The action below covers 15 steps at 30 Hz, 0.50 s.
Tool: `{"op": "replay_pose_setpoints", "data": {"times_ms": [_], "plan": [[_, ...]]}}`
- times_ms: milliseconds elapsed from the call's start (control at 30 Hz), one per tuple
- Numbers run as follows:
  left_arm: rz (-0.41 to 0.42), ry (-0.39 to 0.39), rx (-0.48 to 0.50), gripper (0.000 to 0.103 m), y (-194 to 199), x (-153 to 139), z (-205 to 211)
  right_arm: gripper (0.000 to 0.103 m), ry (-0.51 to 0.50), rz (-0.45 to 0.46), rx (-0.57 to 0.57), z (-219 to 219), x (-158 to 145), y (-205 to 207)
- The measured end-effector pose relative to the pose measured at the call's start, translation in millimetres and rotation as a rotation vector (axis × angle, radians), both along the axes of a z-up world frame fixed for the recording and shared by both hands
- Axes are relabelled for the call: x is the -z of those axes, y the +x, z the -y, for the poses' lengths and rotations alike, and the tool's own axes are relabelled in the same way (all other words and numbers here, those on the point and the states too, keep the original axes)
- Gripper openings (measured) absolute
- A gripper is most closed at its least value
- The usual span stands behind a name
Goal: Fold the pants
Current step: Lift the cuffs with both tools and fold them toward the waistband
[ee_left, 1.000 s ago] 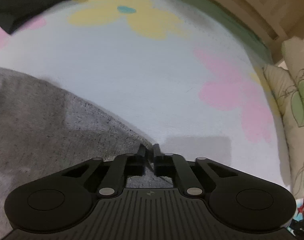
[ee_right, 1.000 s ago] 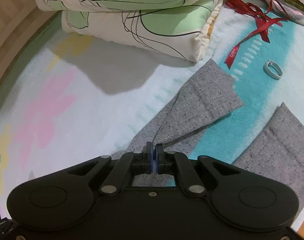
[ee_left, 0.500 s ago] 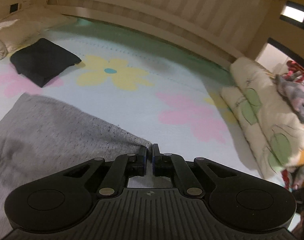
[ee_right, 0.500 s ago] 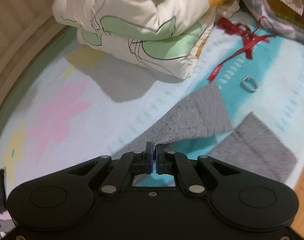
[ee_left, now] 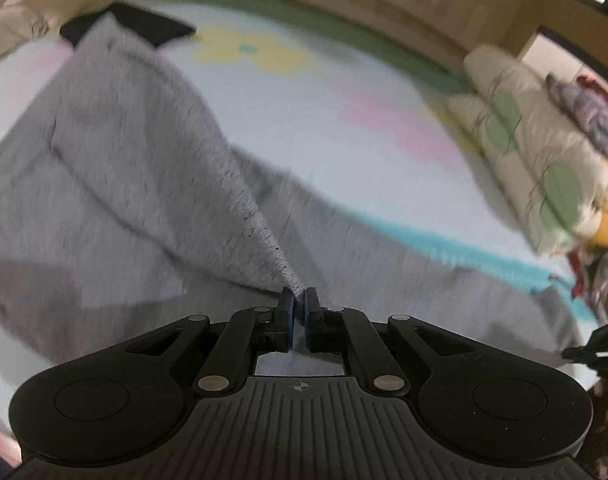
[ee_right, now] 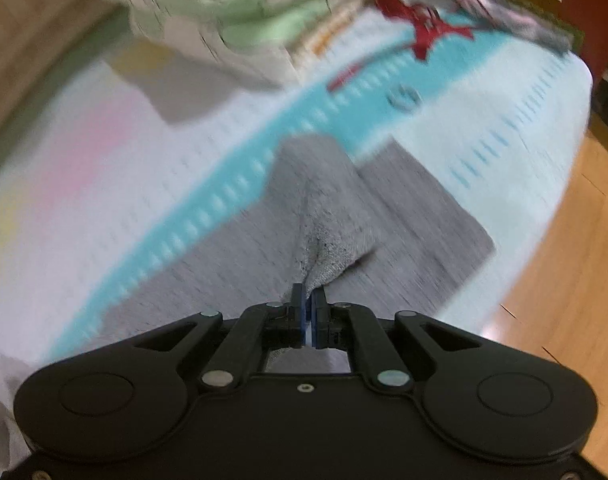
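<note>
The grey pants (ee_left: 116, 168) lie on a flowered bed sheet (ee_left: 343, 92). My left gripper (ee_left: 299, 300) is shut on the waistband edge of the pants and holds it up, so the cloth hangs in a taut ridge over the other half. My right gripper (ee_right: 307, 298) is shut on a leg end of the grey pants (ee_right: 327, 216), lifted above the other leg, which lies flat on the sheet (ee_right: 104, 152). Both views are motion-blurred.
A folded black cloth (ee_left: 144, 26) lies at the far left. A floral quilt stack (ee_left: 543, 152) sits at the right; it also shows in the right wrist view (ee_right: 232, 16). A red ribbon (ee_right: 423, 28) and a small ring (ee_right: 401, 96) lie beyond. The bed edge and wood floor (ee_right: 563, 260) are at right.
Both grippers have lifted their pinched cloth and carried it across over the other half of the pants. The raised leg now hangs above the flat leg.
</note>
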<state>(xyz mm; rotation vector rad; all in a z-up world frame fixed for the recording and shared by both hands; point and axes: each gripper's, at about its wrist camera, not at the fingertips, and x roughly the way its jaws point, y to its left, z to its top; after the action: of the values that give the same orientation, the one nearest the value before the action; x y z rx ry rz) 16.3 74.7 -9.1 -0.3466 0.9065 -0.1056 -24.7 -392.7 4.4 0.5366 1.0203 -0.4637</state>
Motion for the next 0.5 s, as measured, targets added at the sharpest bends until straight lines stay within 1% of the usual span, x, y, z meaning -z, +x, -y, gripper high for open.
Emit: {"op": "replay_pose_setpoints", "data": {"times_ms": [100,233,300,333,400,500], "plan": [[-0.044,0.022,0.007,0.004,-3.3,20.0,2.3,0.009,-0.001,-0.073,-0.020,1.8,17.3,-2.9],[-0.118,0.018,0.012,0.005,0.8,46.8,0.2,0.009,0.013,-0.140,-0.039,4.5,36.3,-7.4],[-0.120,0.002,0.006,0.006,3.9,53.6,-0.6,0.012,0.046,-0.130,-0.038,9.8,39.1,-11.4],[-0.118,-0.002,0.004,0.007,5.5,53.3,-0.9,0.016,0.067,-0.116,-0.038,14.0,37.8,-14.9],[-0.110,0.000,0.008,0.007,7.8,52.9,-0.6,0.017,0.117,-0.086,-0.024,24.9,33.1,-23.4],[-0.099,-0.017,-0.005,0.007,3.4,57.4,-4.8,0.019,0.152,-0.024,0.073,50.7,20.8,-35.4]]}}
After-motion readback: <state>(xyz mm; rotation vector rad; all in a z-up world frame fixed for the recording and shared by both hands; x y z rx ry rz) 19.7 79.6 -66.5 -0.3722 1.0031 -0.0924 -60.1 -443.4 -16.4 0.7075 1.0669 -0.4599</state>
